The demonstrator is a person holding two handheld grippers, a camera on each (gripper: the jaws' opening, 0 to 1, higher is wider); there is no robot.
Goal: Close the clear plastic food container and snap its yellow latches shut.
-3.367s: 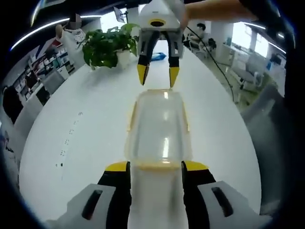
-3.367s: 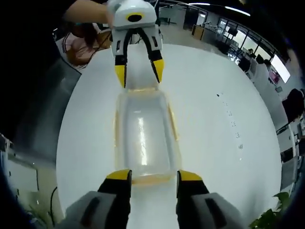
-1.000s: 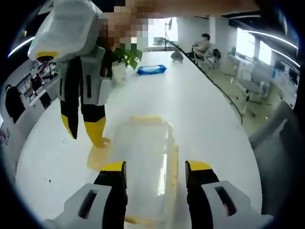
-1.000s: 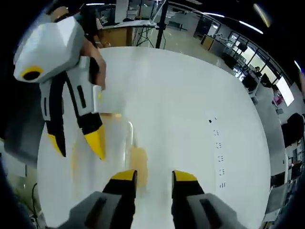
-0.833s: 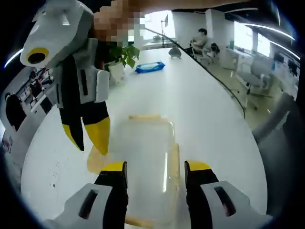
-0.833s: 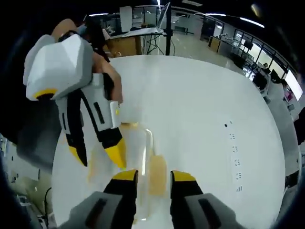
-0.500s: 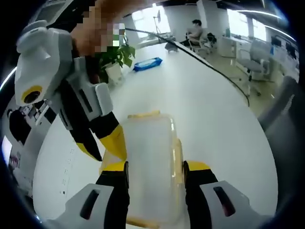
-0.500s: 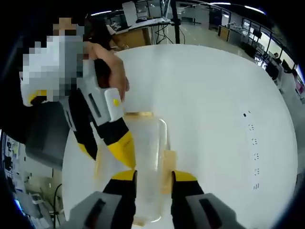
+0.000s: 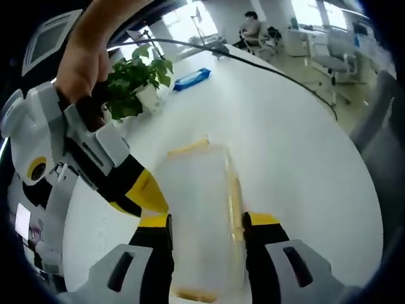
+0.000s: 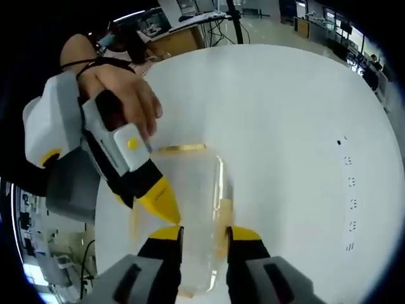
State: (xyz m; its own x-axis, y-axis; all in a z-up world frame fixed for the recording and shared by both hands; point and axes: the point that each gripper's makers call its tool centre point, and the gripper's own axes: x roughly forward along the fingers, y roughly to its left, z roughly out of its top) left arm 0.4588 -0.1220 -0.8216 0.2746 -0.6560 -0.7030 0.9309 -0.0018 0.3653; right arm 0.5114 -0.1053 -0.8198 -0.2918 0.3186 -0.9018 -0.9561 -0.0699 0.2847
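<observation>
Container (image 9: 197, 215) sits on the white surface (image 9: 297, 152), lid on, lying lengthwise away from both cameras. Risk, as a guess: both claws press down on the long sides at once, so the clear box can skid or tip on the slick top if one side gets more force, and a latch may fold under rather than snap; a tip could also slide off the thin yellow strip. Left claw (image 9: 205, 221) straddles the near end of the container, jaws roughly container-width apart, one each side; whether they actually squeeze the walls, cannot tell. The right side latch (image 9: 235, 196) runs along the edge just ahead of its right jaw. In that same view the right claw (image 9: 142, 193) comes in from the left, held by a hand (image 9: 85, 60), yellow tips down at the container's left long side, gap between its jaws hidden there. In the right gripper view the right claw (image 10: 204, 233) has jaws close together, over the container (image 10: 190, 209) near a side latch (image 10: 223, 215), apparently touching; grip unclear. A plant (image 9: 136, 79) stands further back.
</observation>
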